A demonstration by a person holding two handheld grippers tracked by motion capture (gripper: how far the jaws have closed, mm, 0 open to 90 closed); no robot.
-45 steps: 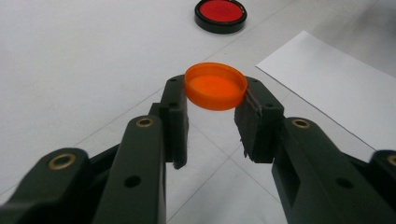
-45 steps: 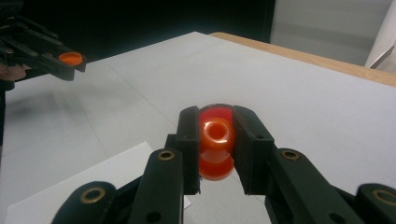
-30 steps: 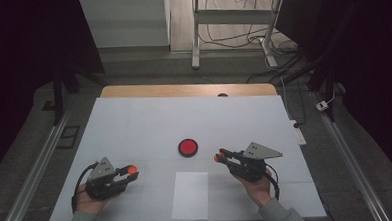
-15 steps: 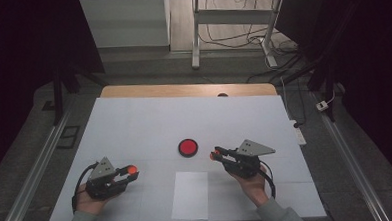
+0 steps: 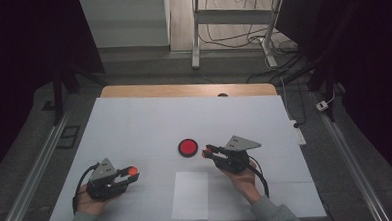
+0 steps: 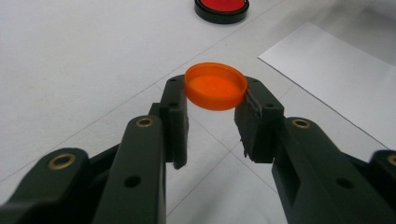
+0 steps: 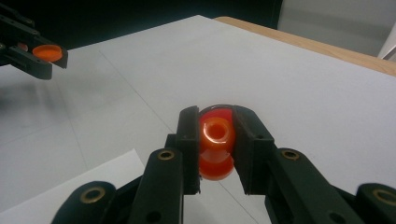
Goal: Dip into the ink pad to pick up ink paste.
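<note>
- White sheeting covers your table point(image 5: 134, 123), with dark floor around it and a wooden strip showing along the far edge.
- Nearest you, a white paper sheet point(image 5: 190, 195) lies flat on the table between your two hands.
- Your left tool point(image 5: 130, 172) sits at the near left, resting low over the table; its jaws are partly closed on an orange cap point(image 6: 215, 86), gripped by its rim at the very tips with the hollow side up.
- In the left gripper view, that cap is level, and the paper sheet lies off to the right beyond it.
- Your right tool point(image 5: 206, 152) is held a little farther out, right of centre, pointing left.
- Its jaws are closed snugly on a small orange piece point(image 7: 216, 140) with a round opening facing the camera; what exactly it is I cannot tell.
- Just beyond the right tool's tips, a red disc with a black rim point(image 5: 188, 147) lies flat on the table, close to them but apart.
</note>
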